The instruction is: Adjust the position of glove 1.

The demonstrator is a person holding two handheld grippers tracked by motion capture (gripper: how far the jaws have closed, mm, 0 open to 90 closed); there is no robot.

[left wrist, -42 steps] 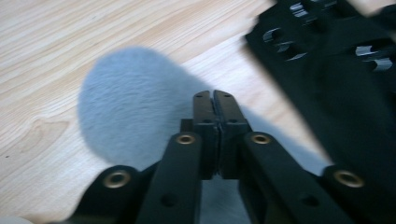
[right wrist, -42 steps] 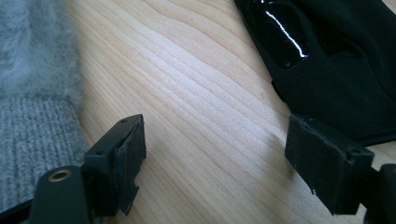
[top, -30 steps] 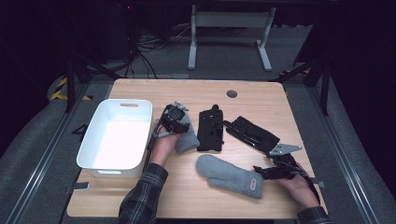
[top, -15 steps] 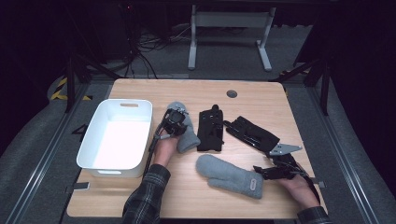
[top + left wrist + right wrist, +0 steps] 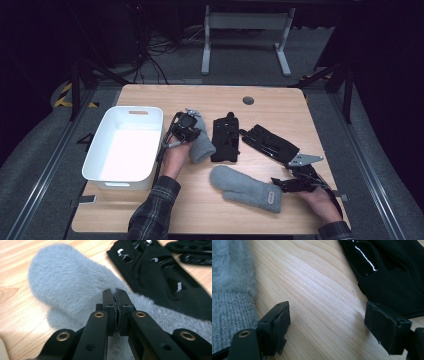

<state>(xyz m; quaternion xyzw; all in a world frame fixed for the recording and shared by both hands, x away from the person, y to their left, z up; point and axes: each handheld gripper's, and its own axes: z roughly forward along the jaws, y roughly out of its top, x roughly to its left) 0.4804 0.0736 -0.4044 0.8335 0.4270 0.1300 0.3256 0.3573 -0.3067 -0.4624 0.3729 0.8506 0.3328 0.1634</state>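
Two grey fuzzy mittens lie on the wooden table [image 5: 150, 210]. My left gripper [image 5: 186, 128] is over the far end of the left mitten [image 5: 201, 146]. Its jaws have just closed, and in the left gripper view the gripper [image 5: 115, 305] is shut, pinching a fold of that mitten's [image 5: 70, 282] fabric. The second mitten [image 5: 245, 187] lies at the front centre. My right gripper [image 5: 292, 184] rests at its cuff end, open. In the right gripper view the gripper [image 5: 329, 325] stands over bare wood, with the knit cuff [image 5: 229, 312] beside its left jaw.
A white bin [image 5: 95, 155] stands at the table's left. Two black gloves lie in the middle, one [image 5: 225, 137] just right of the held mitten, the other [image 5: 270, 142] slanting toward my right gripper. A round cable hole [image 5: 248, 100] sits near the far edge.
The left gripper has shut on the grey mitten's fabric and risen slightly. The right hand and its gripper have not moved.
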